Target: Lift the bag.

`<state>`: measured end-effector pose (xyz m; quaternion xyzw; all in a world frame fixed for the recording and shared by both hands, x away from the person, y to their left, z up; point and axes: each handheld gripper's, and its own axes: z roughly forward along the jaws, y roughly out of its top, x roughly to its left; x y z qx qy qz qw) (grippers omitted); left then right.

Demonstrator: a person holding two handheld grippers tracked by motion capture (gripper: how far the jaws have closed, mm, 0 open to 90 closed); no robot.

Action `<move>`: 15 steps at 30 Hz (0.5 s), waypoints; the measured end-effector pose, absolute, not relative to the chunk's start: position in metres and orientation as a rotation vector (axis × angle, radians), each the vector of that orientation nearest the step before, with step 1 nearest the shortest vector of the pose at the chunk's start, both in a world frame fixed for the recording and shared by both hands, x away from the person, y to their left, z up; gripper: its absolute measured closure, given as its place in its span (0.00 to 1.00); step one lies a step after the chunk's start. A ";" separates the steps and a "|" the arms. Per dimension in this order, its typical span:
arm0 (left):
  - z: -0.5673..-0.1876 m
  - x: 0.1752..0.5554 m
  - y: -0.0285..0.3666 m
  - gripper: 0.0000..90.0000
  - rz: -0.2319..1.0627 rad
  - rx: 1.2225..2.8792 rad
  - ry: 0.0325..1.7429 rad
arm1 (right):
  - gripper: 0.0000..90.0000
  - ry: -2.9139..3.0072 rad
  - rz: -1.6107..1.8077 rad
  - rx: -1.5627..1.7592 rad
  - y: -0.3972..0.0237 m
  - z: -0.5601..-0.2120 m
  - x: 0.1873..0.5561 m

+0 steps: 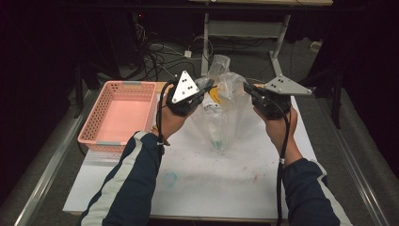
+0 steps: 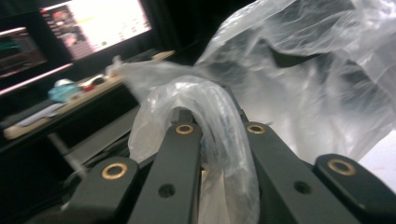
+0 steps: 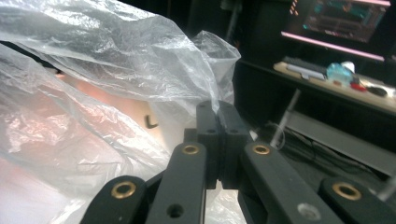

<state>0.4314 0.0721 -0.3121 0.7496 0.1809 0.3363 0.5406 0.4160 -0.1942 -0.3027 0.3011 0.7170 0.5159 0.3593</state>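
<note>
Clear plastic bag [image 1: 225, 110] held up off the white table [image 1: 211, 188], right in the middle, just right of the pink basket [image 1: 120, 115] which sits at the table's left edge. Pinched at the top on 2 sides: left gripper [image 1: 203, 88] on the bag's left rim, right gripper [image 1: 248, 89] on the right rim. Looks like the whole point of the 2-sided hold is keeping the mouth stretched open and the body hanging straight down, so whatever's inside settles to the bottom tip near the table. Something greenish down there at the low point, too blurry to call. From the left gripper view, left gripper [image 2: 215, 126] clamped on a bunched fold of film [image 2: 205, 107] that loops up and over between the jaws, so a fat gather rather than a single layer, probably better grip that way. From the right gripper view, right gripper [image 3: 217, 116] with jaws pressed flat together on a thin edge of the bag [image 3: 93, 70], film spilling off to the left of them. Basket right beside the bag and empty, so likely the drop-off spot, just a guess. Both hands raised about level with each other, keeping the bag from tilting toward the basket.
</note>
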 end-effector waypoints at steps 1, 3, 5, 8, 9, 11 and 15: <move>-0.313 0.438 0.072 0.98 0.815 1.790 0.443 | 1.00 1.856 1.302 0.785 -0.194 -0.304 0.423; -0.312 0.451 0.075 0.98 0.825 1.785 0.488 | 1.00 1.870 1.266 0.822 -0.196 -0.306 0.437; -0.307 0.463 0.078 0.98 0.855 1.785 0.526 | 1.00 1.863 1.216 0.850 -0.200 -0.306 0.451; -0.293 0.477 0.084 0.98 0.908 1.776 0.571 | 1.00 1.842 1.184 0.921 -0.211 -0.296 0.468; -0.287 0.481 0.087 0.98 0.907 1.771 0.589 | 1.00 1.827 1.170 0.930 -0.215 -0.292 0.471; -0.278 0.486 0.092 0.98 0.947 1.765 0.620 | 1.00 1.805 1.153 0.947 -0.222 -0.280 0.477; -0.266 0.493 0.102 0.98 0.988 1.749 0.670 | 1.00 1.749 1.154 0.976 -0.236 -0.252 0.477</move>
